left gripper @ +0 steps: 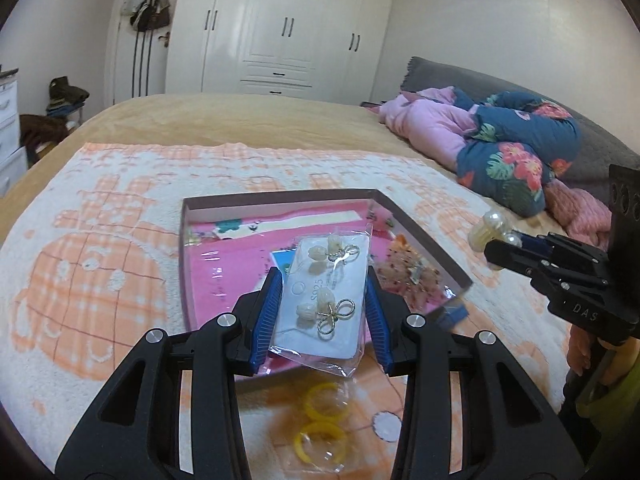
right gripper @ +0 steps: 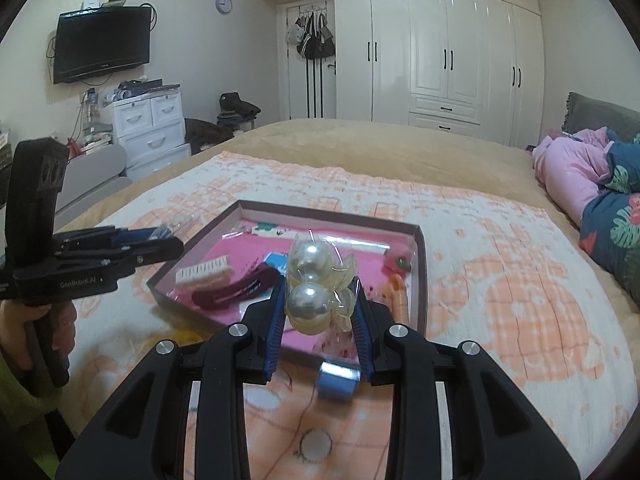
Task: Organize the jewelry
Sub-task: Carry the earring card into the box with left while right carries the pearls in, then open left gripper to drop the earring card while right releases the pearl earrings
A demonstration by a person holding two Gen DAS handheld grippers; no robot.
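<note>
My left gripper [left gripper: 322, 320] is shut on a clear packet of gold bow earrings [left gripper: 328, 300] on a white card, held above the shallow box [left gripper: 186, 240] with a pink lining. In the right wrist view, my right gripper [right gripper: 320, 320] is shut on a clear packet of large pearl earrings [right gripper: 310, 288], also over the box [right gripper: 421, 272]. Each gripper shows in the other's view: the right gripper [left gripper: 494, 250] with the pearls [left gripper: 490, 226] at the right, the left gripper [right gripper: 170, 242] at the left. A dark red hair clip [right gripper: 236, 288] and a white comb clip [right gripper: 202, 274] lie in the box.
The box rests on an orange-and-white towel [left gripper: 100, 280] spread over a bed. A packet of yellow rings [left gripper: 320, 420] and a small blue block [right gripper: 336, 384] lie on the towel near its front. Bunched quilts [left gripper: 512, 148] lie at the right; a hand [right gripper: 24, 320] holds the left gripper's handle.
</note>
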